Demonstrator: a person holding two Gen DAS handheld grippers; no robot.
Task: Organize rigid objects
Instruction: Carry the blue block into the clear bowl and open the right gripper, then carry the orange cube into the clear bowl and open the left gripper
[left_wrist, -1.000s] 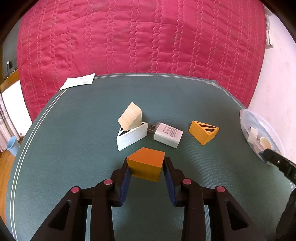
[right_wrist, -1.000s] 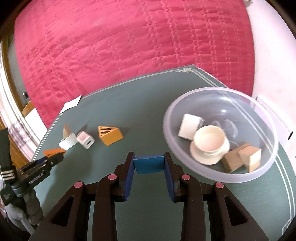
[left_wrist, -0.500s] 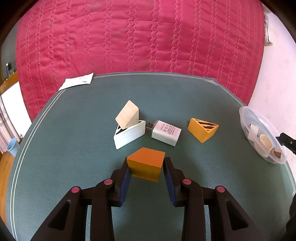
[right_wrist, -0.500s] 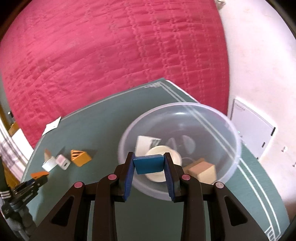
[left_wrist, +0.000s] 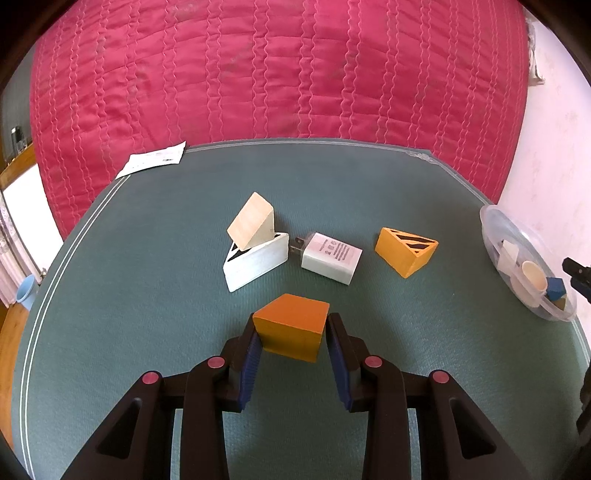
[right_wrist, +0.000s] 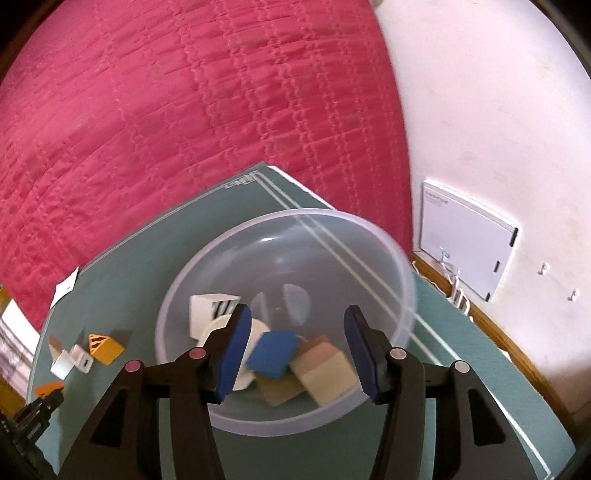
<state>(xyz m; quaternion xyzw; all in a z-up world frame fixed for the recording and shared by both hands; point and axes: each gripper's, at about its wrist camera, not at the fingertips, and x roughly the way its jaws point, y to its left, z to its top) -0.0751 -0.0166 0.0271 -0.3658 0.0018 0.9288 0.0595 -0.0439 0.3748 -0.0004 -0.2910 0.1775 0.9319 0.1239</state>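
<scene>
My right gripper (right_wrist: 293, 347) has just been opening its jaws over the clear plastic bowl (right_wrist: 369, 236). The pads stand spread, and the blue block (right_wrist: 272, 353) sits between and below them, touching neither, lying tilted among the things in the bowl: a pale wooden block (right_wrist: 325, 373), a white round cup (right_wrist: 255, 332) and a white striped wedge (right_wrist: 212, 306).

My left gripper (left_wrist: 291, 332) pinches the plain orange wooden block (left_wrist: 291, 330), low centre of its frame, its smooth broad face turned up and its sides square against the blue pads.

What the next move turns on, I judge, is that the bowl lies at the far right edge of the left view, well apart from that block.

On the green mat (left_wrist: 147, 295) above the left gripper lie a white hollow wedge (left_wrist: 256, 260) with a pale wooden wedge (left_wrist: 251, 221) leaning in it, a white plug charger (left_wrist: 330, 256) and an orange black-striped wedge (left_wrist: 406, 251).
</scene>
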